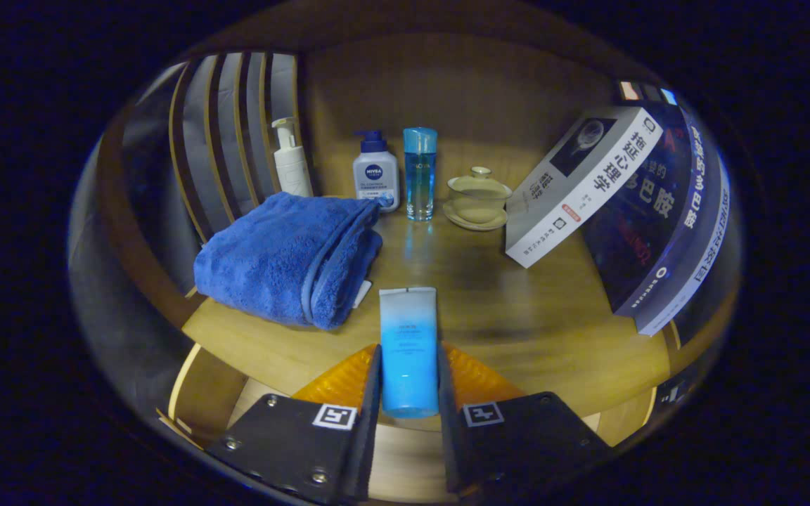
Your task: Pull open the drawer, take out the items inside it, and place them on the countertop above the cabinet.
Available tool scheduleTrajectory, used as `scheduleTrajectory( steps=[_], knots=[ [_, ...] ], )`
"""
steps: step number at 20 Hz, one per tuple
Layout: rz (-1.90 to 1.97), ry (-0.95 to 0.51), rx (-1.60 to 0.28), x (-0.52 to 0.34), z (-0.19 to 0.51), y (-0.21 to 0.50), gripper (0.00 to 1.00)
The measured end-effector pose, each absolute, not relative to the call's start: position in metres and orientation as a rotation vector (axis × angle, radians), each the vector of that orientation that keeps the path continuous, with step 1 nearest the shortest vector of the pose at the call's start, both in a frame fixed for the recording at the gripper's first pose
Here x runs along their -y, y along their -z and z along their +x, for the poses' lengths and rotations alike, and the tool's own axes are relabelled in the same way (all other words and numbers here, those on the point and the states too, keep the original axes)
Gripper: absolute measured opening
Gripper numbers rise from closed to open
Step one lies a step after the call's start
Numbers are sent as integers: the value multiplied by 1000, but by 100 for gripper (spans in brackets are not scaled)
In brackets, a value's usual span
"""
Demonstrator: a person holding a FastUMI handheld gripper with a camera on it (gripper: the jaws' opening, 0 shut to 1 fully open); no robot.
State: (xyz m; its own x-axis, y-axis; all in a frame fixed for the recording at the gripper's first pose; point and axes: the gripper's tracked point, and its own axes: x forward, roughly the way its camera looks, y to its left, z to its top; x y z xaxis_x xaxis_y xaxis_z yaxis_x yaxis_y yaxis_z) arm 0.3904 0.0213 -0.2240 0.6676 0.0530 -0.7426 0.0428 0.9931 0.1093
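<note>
The claw (pixel 408 379) pinches a blue tube (pixel 408 351) between both fingers, cap end toward the camera, holding it above the near edge of the countertop (pixel 517 316). A folded blue towel (pixel 289 256) lies at ten o'clock from the tube, just beside it. Beyond, at twelve o'clock, stand a pump bottle (pixel 375 174) and a tall blue bottle (pixel 420 172); a lidded cup (pixel 478 197) sits at one o'clock, and leaning books (pixel 588 183) at two o'clock. Whether the tube already rests on the wood cannot be told. Released this near the edge, it could roll or tip off the front; pushed farther in, it might nudge the towel.
</note>
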Motion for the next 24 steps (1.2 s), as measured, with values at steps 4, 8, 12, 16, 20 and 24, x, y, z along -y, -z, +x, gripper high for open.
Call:
scheduleTrajectory(
  steps=[4,8,12,16,20,24],
  knots=[
    [110,9,-802,-11,387,214,52],
    [130,-15,-721,-14,362,182,75],
    [134,-41,-608,-22,318,146,91],
    [142,-32,-481,-29,258,120,99],
    [45,0,-400,-31,193,122,99],
    [23,16,-394,-41,143,141,97]
  ],
)
